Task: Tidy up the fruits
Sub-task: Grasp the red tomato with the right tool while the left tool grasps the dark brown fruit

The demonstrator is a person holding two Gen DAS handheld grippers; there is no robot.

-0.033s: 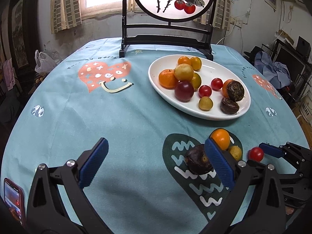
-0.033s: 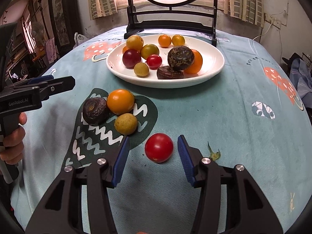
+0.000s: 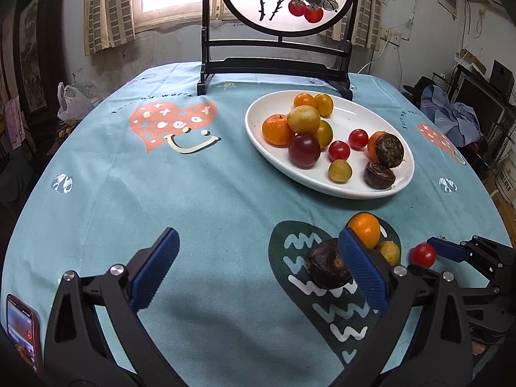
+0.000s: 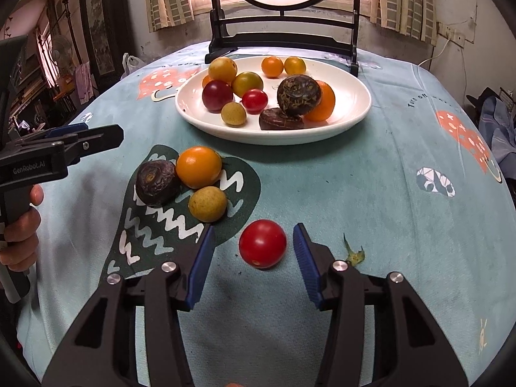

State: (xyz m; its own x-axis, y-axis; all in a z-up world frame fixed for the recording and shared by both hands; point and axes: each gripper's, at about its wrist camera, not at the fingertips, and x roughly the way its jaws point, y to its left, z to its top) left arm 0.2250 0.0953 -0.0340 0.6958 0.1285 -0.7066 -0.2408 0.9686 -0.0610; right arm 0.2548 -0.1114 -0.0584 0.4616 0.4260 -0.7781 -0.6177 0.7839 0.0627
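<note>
A white oval plate (image 4: 351,119) (image 3: 258,129) holds several fruits. On the cloth lie a red tomato (image 4: 262,243) (image 3: 423,254), an orange fruit (image 4: 199,166) (image 3: 364,229), a dark passion fruit (image 4: 156,182) (image 3: 327,266) and a small yellow fruit (image 4: 207,203) (image 3: 388,251). My right gripper (image 4: 254,258) is open, its blue pads either side of the tomato, not touching. My left gripper (image 3: 258,274) is open and empty; its right finger partly hides the passion fruit.
A black wooden stand with a round painted screen (image 3: 277,71) stands behind the plate. A phone (image 3: 22,332) lies at the near left edge. A green tomato stem (image 4: 354,253) lies by my right finger. The round table drops off on all sides.
</note>
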